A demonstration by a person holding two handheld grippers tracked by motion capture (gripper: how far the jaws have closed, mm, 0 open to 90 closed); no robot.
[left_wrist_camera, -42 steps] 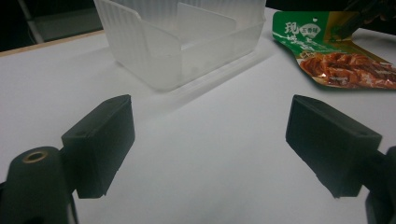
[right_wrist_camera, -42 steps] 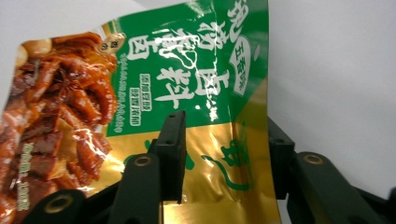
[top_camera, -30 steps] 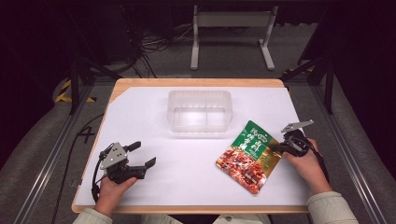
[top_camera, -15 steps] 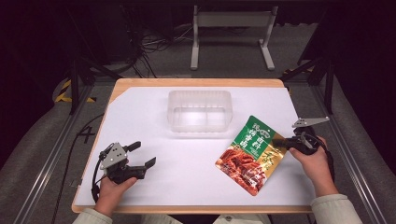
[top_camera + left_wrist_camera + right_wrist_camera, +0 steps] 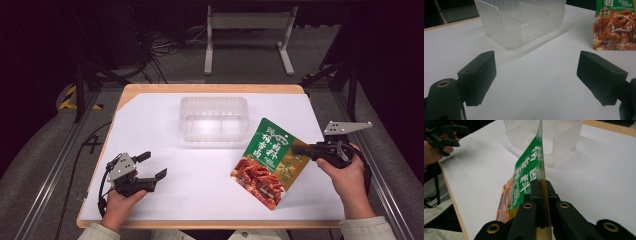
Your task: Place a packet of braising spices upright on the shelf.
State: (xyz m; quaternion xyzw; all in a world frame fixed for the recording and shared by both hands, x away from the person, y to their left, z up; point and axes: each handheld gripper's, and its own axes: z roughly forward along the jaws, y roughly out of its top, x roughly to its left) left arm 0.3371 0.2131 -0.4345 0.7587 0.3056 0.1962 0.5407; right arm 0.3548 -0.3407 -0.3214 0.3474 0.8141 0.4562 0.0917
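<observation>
A green and orange snack pouch (image 5: 265, 162) hangs tilted over the right side of the table, lifted by its right edge. My right gripper (image 5: 299, 150) is shut on that edge; in the right gripper view the pouch (image 5: 529, 173) stands on edge, pinched between the two black jaws of the right gripper (image 5: 541, 185). A clear plastic container (image 5: 214, 119) stands empty at the table's middle back, also seen as a divided container (image 5: 521, 22) in the left gripper view. My left gripper (image 5: 152, 167) rests at the front left, open, nothing between the jaws (image 5: 535, 75).
A white sheet (image 5: 165, 150) covers the wooden table (image 5: 210, 88). A metal stand (image 5: 247, 30) and cables lie on the floor behind. Dark frame rails run along both sides of the table.
The right gripper has risen and shifted right with the pouch's edge in it, so the pouch now tilts up off the table. The left gripper has stayed put.
</observation>
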